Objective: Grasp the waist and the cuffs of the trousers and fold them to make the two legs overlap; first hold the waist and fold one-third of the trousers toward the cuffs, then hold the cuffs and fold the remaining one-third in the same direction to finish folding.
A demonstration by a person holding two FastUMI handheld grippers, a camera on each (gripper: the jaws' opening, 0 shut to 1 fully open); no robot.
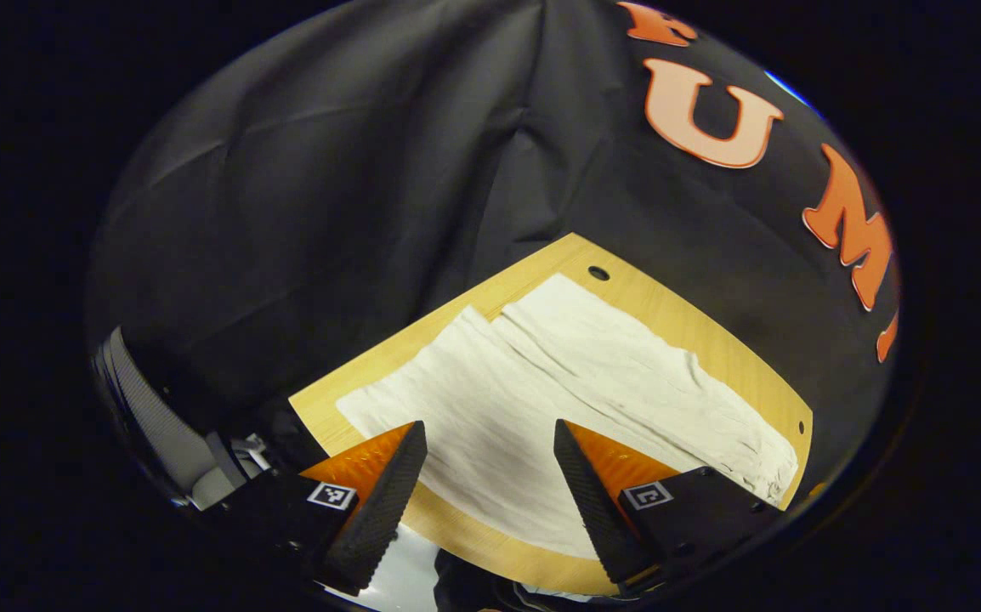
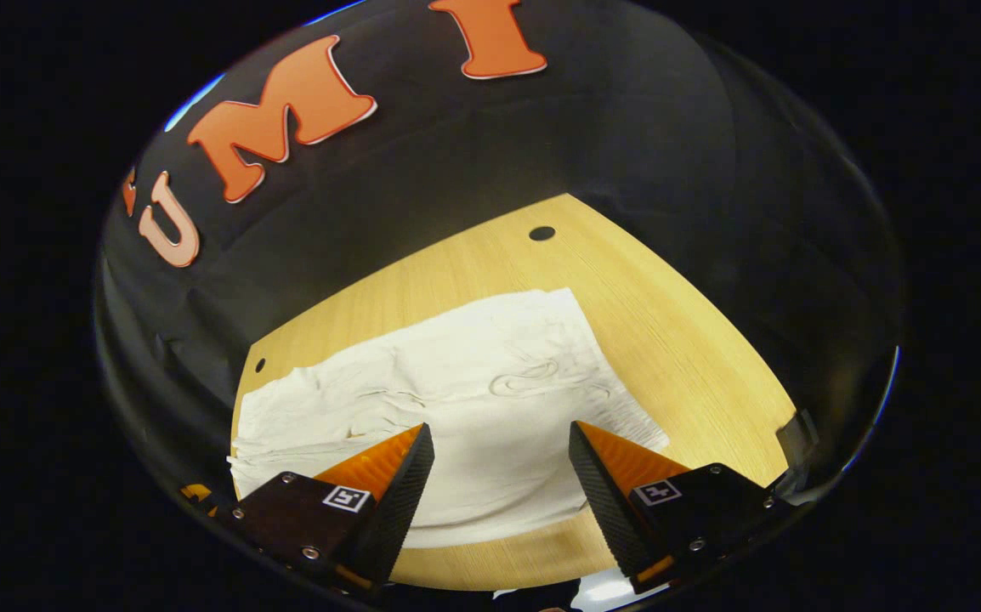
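Observation:
White trousers [image 1: 575,382] lie flat on a light wooden table [image 1: 694,327], both legs side by side and spread lengthwise. In the left gripper view the leg ends lie toward the near left and the gathered waist toward the far right. My left gripper [image 1: 490,438] hovers open above the near leg, nothing between its fingers. In the right gripper view the trousers [image 2: 465,399] show their waist end with a drawstring loop [image 2: 524,378]. My right gripper [image 2: 499,438] hangs open over that waist end, holding nothing.
Black cloth walls close in behind the table on both sides. Small round holes mark the tabletop [image 2: 541,233] near its corners. The table's near edge [image 1: 507,552] runs just under the left gripper. A grey ribbed object [image 1: 150,416] sits off the table at the left.

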